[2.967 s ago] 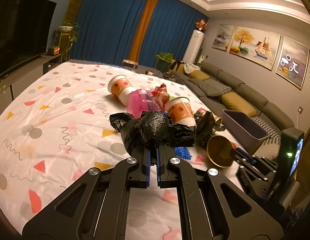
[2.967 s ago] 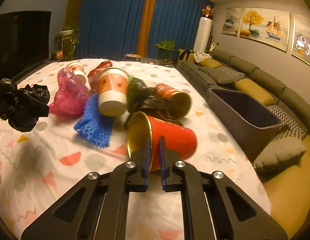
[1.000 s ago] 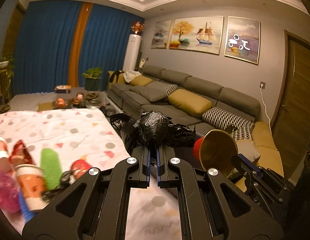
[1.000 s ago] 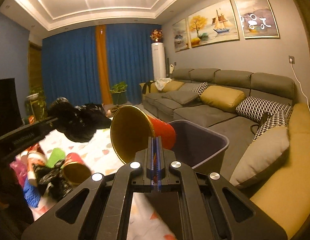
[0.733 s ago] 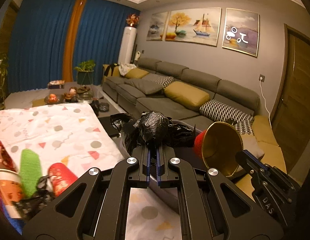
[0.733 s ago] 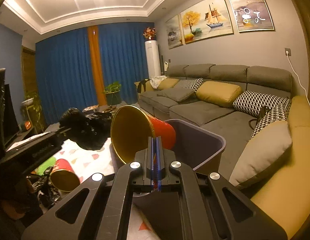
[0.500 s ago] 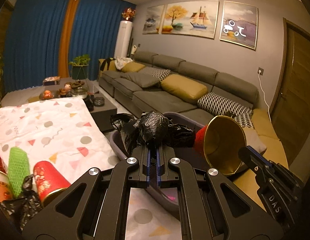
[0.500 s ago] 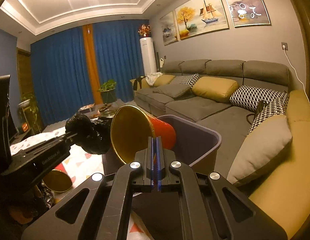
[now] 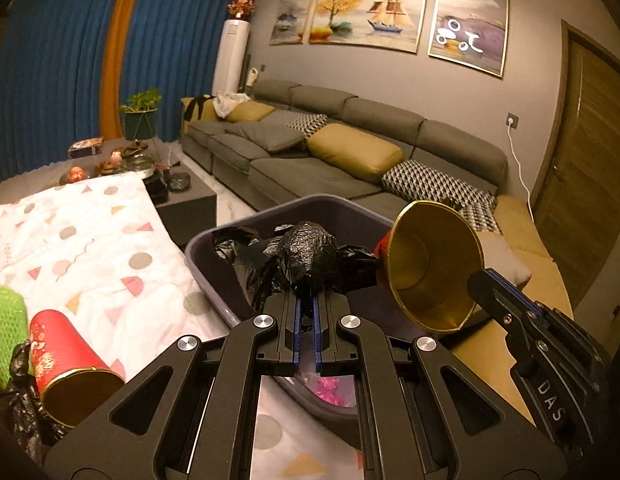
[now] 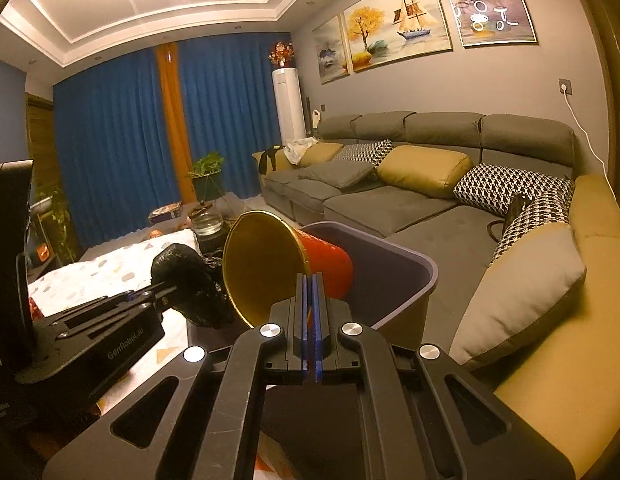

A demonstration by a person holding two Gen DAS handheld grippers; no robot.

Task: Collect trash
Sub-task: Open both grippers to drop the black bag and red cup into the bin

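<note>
Only leftward: second red cup

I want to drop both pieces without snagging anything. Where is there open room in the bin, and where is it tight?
The purple bin looks open along its far wall on the sofa side. Its near end holds pink trash. It is tight between the black bag in the left gripper and the red cup in the right gripper.
</note>
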